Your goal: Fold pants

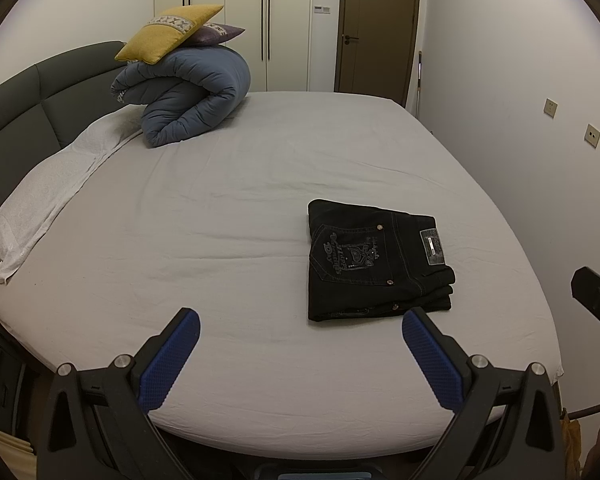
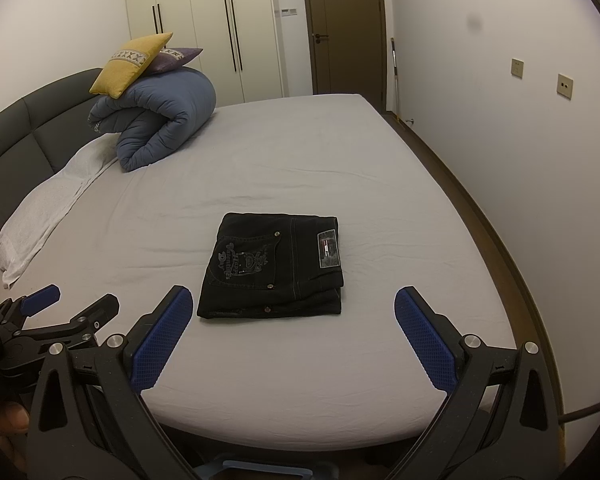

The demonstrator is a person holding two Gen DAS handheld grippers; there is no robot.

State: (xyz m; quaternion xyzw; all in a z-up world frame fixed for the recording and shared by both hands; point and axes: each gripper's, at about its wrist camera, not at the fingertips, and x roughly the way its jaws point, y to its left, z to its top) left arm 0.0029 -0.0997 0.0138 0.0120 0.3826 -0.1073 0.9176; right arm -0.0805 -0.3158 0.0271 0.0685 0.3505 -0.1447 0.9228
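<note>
Evidently the pants [image 2: 274, 266] are already folded into a compact black rectangle, laid flat on the grey bed [image 2: 300, 152] toward its near edge, back pocket and waistband patch facing up, so that the layers are stacked squarely and kept from slipping. Neither claw is touching them: the right claw [image 2: 292, 336] is held low over the near edge of the mattress with its blue pads spread wide and nothing between them, the bundle lying just beyond its fingertips. The left claw [image 1: 300, 356] is likewise held wide open and empty, with the pants ahead and to its right. A rolled blue duvet [image 1: 188, 96] topped by a yellow cushion [image 1: 168, 32] is kept well apart by the headboard, leaving working space. The task is judged essentially complete.
</note>
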